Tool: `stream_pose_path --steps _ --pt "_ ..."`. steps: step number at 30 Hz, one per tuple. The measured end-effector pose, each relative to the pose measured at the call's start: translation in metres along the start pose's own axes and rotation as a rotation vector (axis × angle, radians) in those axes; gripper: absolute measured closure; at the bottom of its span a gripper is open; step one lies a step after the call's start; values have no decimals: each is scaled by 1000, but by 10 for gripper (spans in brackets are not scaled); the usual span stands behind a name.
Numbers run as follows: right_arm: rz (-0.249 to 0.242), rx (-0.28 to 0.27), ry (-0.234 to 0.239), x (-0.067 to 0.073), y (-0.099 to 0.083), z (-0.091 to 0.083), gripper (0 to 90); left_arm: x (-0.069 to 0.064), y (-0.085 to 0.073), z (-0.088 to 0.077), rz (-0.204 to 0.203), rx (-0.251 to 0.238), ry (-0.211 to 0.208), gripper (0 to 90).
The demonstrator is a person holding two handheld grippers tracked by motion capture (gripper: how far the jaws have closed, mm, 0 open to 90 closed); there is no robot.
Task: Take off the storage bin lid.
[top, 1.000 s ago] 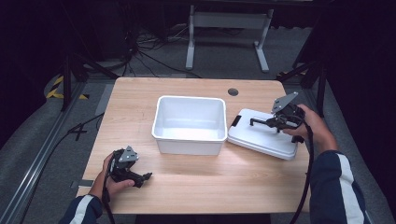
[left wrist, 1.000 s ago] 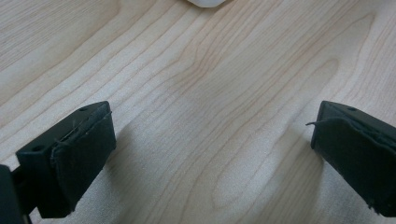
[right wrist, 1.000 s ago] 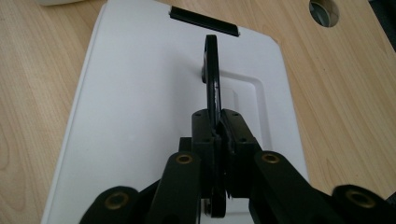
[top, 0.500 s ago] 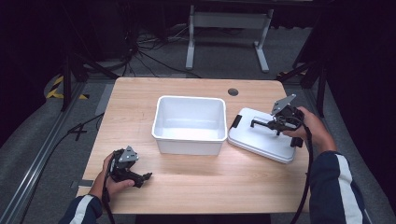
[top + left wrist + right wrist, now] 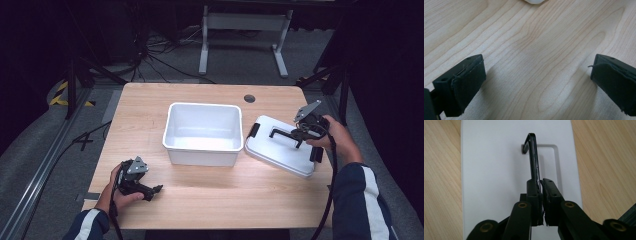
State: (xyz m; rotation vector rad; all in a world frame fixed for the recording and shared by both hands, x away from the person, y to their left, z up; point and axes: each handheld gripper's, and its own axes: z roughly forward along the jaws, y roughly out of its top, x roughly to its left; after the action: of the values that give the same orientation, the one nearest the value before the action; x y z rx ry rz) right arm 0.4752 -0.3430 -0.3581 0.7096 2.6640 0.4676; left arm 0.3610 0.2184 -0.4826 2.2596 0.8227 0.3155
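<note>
White rectangular plastic lid (image 5: 280, 145) lies on the wooden tabletop (image 5: 210, 195) at three o'clock of the open white plastic bin (image 5: 203, 133). The right gripper (image 5: 541, 185) pinches its thin black hinged handle (image 5: 533, 157); lifted off-centre, the lid could swing or slip. The left gripper (image 5: 536, 82) rests spread and empty at seven o'clock.

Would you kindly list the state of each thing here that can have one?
White plastic bin: uncovered, empty, upright.
White lid: off the bin, lying on the table beside it.
Black lid handle: raised, clamped.
Right gripper: shut on the handle.
Left gripper: open, holding nothing, over bare wood.
</note>
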Motion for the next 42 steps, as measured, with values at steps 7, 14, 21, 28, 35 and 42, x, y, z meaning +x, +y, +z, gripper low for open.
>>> stream_pose_path --steps 7,14,21,28,35,42 --pt "14 -35 4 1 -2 -3 823 0 0 0 0 0 0 3" --pt "50 -106 9 3 -3 -11 801 0 0 0 0 0 0 3" --pt "60 -146 13 9 -1 -15 776 0 0 0 0 0 0 3" --pt "58 -180 9 16 -1 -20 759 0 0 0 0 0 0 3" --pt "83 -196 -15 20 -9 -23 732 0 0 0 1 1 0 3" --pt "98 -225 -31 26 -18 -28 680 0 0 0 3 2 1 4"
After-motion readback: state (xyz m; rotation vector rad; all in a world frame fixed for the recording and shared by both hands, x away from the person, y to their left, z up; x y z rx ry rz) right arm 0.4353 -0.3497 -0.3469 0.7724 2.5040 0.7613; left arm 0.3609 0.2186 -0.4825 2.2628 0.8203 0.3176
